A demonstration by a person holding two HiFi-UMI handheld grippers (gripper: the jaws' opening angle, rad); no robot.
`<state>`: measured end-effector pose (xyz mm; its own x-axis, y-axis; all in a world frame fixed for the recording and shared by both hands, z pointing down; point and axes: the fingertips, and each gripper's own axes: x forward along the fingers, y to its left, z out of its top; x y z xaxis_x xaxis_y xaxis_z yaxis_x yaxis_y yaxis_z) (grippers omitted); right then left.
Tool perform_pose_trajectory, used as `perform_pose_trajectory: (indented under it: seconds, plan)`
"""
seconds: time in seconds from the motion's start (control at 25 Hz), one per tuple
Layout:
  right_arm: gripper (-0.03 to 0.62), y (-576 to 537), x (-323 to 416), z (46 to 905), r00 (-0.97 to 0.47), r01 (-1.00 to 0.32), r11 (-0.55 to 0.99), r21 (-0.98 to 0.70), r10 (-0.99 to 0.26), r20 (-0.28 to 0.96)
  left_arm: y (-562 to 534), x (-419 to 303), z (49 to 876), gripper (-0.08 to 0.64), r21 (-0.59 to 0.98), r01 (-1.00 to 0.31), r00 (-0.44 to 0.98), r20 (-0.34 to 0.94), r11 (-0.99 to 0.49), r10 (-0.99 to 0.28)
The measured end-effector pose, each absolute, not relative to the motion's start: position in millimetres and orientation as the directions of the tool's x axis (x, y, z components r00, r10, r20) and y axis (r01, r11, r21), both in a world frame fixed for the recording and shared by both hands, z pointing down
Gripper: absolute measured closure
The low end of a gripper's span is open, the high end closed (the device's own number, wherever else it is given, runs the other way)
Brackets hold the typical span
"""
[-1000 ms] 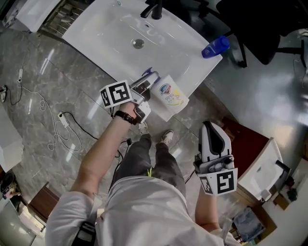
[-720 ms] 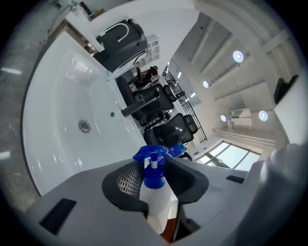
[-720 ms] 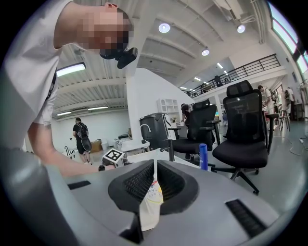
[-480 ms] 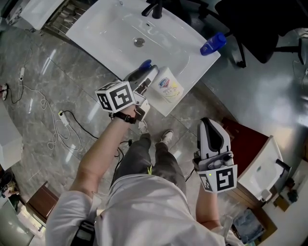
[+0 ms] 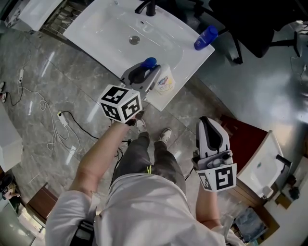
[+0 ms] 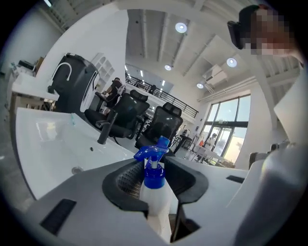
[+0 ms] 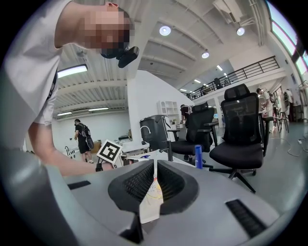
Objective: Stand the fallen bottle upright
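Observation:
A white bottle (image 5: 164, 80) with a blue pump head (image 5: 149, 62) hangs over the front edge of the white washbasin (image 5: 96, 33), with my left gripper (image 5: 143, 73) shut on it. In the left gripper view the bottle (image 6: 159, 206) stands upright between the jaws, its pump head (image 6: 153, 163) on top. My right gripper (image 5: 210, 121) is held over the floor to the right, away from the basin, with its jaws together and nothing in them. Through the right gripper (image 7: 155, 166) I see the bottle's label (image 7: 154, 192) far ahead.
The basin has a black tap (image 5: 147, 7) and a drain (image 5: 134, 40). A blue bottle (image 5: 205, 37) stands at its right corner. A black office chair (image 5: 260, 29) is behind it. Cables (image 5: 53, 125) lie on the floor at left. A second white basin (image 5: 262, 166) is at right.
My left gripper has risen and rolled with the bottle, bringing it from lying across the basin's edge towards upright, pump head up. The right gripper has shifted slightly.

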<state>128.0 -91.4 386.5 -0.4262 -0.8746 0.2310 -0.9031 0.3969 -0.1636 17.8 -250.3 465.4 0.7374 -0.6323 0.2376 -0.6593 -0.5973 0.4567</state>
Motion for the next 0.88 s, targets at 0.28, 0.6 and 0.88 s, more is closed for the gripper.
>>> perform_pose_trajectory:
  seconds: [0.28, 0.6, 0.88]
  plan:
    - [0.546, -68.3, 142.5, 382.5, -0.418, -0.907, 0.389, -0.162, -0.880, 0.225, -227.4, 31.8, 456.2, 0.417, 0.296, -0.708, 0.705, 0.248, -0.641, -0.665]
    - [0.546, -40.5, 164.6, 381.0, -0.413, -0.909, 0.386, -0.158, -0.884, 0.217, -199.4, 52.0, 454.9, 0.416, 0.159, -0.740, 0.671, 0.241, -0.653, -0.701]
    - [0.546, -22.7, 177.2, 375.5, -0.416, -0.908, 0.391, -0.152, -0.885, 0.208, -186.5, 66.2, 456.7, 0.414, 0.090, -0.747, 0.656, 0.261, -0.659, -0.708]
